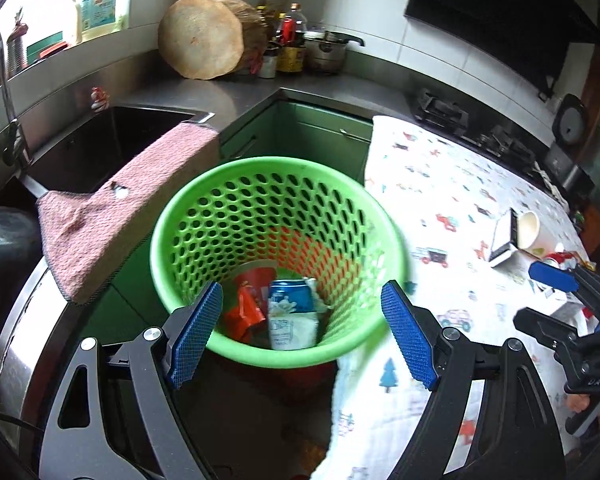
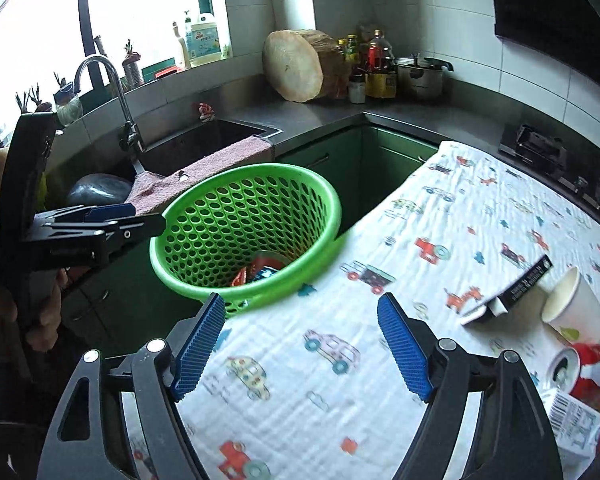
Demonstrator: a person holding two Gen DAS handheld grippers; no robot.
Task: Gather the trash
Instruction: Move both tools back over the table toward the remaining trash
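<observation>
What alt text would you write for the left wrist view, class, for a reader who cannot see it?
An open left gripper hangs empty over a green perforated plastic basket holding a blue-and-white carton and red wrappers. Beside it, a vehicle-print white cloth carries a white paper cup; the right gripper shows at the edge.

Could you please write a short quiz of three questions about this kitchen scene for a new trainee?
1. True or false: the green basket is empty.
2. Which lies on the printed cloth? A) paper cup B) frying pan C) spoon
3. What hangs over the sink edge?

Key: 1. False, it holds a blue can and red wrappers. 2. A. 3. A pink towel.
</observation>
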